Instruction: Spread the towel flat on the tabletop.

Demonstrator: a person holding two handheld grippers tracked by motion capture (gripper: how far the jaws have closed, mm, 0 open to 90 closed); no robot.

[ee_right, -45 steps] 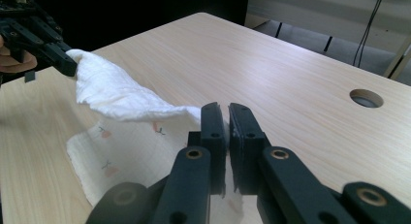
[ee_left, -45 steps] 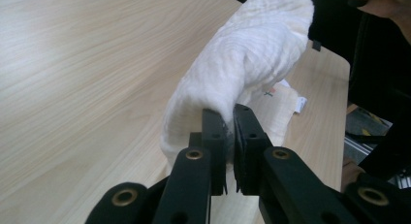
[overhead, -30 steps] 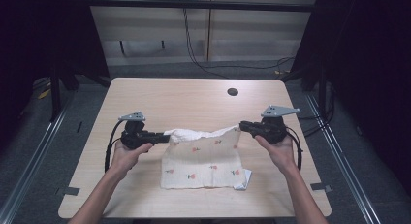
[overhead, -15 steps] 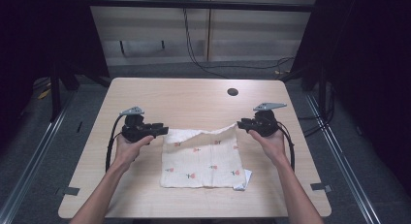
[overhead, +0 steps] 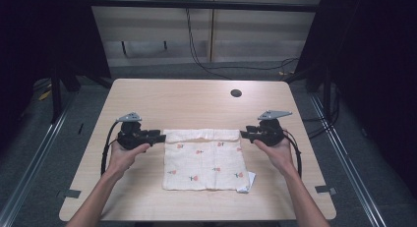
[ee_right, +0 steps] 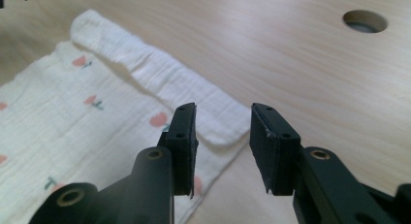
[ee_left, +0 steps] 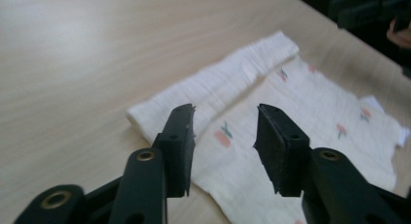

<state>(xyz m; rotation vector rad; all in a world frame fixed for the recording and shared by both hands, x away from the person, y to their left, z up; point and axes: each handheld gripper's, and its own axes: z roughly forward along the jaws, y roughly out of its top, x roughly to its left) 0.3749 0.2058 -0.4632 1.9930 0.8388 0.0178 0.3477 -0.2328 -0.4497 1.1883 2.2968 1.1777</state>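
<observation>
Cloth (overhead: 204, 159) flat on wooden table (overhead: 196, 101) with round hole (overhead: 236, 93), visible in right gripper view; left gripper (overhead: 158, 137) and right gripper (overhead: 244, 134) gaping, empty

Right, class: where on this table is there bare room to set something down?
The far half of the table is free, from the cloth's rolled far edge up to the hole. Narrower bare strips run along the near edge. The middle band is crowded: left gripper, cloth, right gripper.
</observation>
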